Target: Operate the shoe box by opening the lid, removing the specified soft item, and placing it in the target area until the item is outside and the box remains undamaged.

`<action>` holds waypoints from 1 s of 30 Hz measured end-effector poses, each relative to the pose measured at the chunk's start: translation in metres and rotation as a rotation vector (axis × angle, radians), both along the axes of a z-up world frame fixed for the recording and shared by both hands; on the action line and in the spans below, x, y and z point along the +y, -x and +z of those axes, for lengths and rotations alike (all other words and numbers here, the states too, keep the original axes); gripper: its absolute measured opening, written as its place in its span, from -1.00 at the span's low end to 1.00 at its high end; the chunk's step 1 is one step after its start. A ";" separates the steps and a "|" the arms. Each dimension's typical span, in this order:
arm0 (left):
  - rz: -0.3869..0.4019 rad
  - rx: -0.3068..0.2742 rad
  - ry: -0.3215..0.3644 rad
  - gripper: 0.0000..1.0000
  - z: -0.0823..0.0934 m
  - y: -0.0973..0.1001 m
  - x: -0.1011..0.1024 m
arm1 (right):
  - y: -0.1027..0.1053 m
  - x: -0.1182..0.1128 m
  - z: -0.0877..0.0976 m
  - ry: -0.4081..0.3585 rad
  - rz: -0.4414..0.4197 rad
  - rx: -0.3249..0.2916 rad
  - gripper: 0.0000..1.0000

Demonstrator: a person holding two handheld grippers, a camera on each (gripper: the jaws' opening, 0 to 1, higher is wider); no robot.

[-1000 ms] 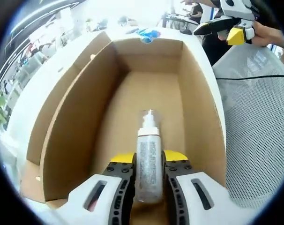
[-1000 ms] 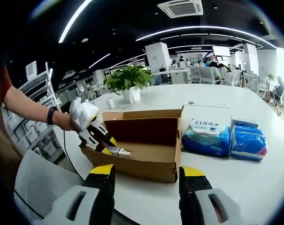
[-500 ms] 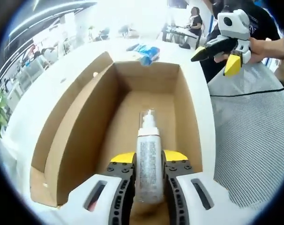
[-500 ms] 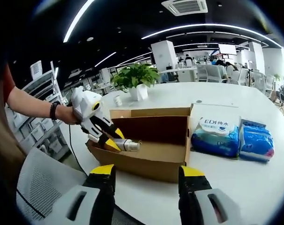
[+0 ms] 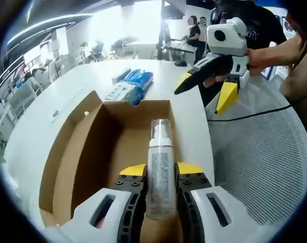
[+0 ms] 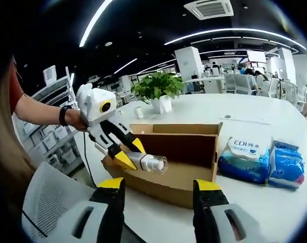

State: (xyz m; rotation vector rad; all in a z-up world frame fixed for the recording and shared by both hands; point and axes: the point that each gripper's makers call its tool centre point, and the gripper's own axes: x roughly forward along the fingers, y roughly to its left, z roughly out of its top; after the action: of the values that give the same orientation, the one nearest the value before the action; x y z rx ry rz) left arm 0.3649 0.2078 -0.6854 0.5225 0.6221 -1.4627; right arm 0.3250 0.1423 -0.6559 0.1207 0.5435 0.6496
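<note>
Since a second earlier the left gripper (image 5: 160,174) had lifted the bottle (image 5: 159,169) — clamped in its jaws — above the shoe box (image 6: 168,172); right gripper (image 6: 158,190) open, empty. Removal step; next, carry to the table (image 6: 255,202).

The left gripper view is taken close above the open shoe box (image 5: 100,152), looking steeply down and along its length toward the wipe packs (image 5: 128,87) on the white table (image 5: 52,109); the bottle (image 5: 159,172) clamped between its own jaws fills the near foreground. The right gripper view is taken from farther off, low and roughly level, facing the box's long side (image 6: 168,162) across the table edge. The box, the wipe packs (image 6: 260,162) and the bottle (image 6: 149,162) are shared by both views; each gripper is seen by the other camera, the right gripper (image 5: 206,91) and the left gripper (image 6: 124,152).
</note>
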 end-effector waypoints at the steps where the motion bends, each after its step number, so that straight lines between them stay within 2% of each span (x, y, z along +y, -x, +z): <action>1: -0.012 0.000 0.006 -0.60 0.003 0.002 -0.002 | -0.001 0.001 0.000 0.000 0.015 -0.001 0.02; 8: -0.077 -0.007 0.031 -0.60 0.020 0.013 -0.013 | -0.001 0.008 0.011 -0.026 0.091 -0.020 -0.02; 14: -0.156 -0.015 0.069 -0.60 0.044 0.030 -0.027 | 0.003 0.013 0.015 -0.040 0.168 -0.023 -0.11; 16: -0.180 -0.015 0.076 -0.60 0.049 0.033 -0.030 | 0.004 0.016 0.022 -0.076 0.189 -0.027 -0.12; 18: -0.197 -0.004 0.090 -0.60 0.054 0.037 -0.034 | 0.006 0.019 0.029 -0.118 0.216 -0.032 -0.16; 22: -0.224 0.023 0.119 -0.60 0.065 0.043 -0.038 | 0.014 0.024 0.032 -0.119 0.285 -0.030 -0.18; 30: -0.287 0.087 0.144 -0.60 0.074 0.056 -0.038 | 0.020 0.029 0.043 -0.170 0.340 -0.033 -0.21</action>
State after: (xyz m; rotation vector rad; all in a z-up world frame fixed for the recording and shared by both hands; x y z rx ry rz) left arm 0.3090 0.1701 -0.6110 0.4496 0.5199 -1.7949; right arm 0.3046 0.1710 -0.6131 0.1792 0.4797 1.0280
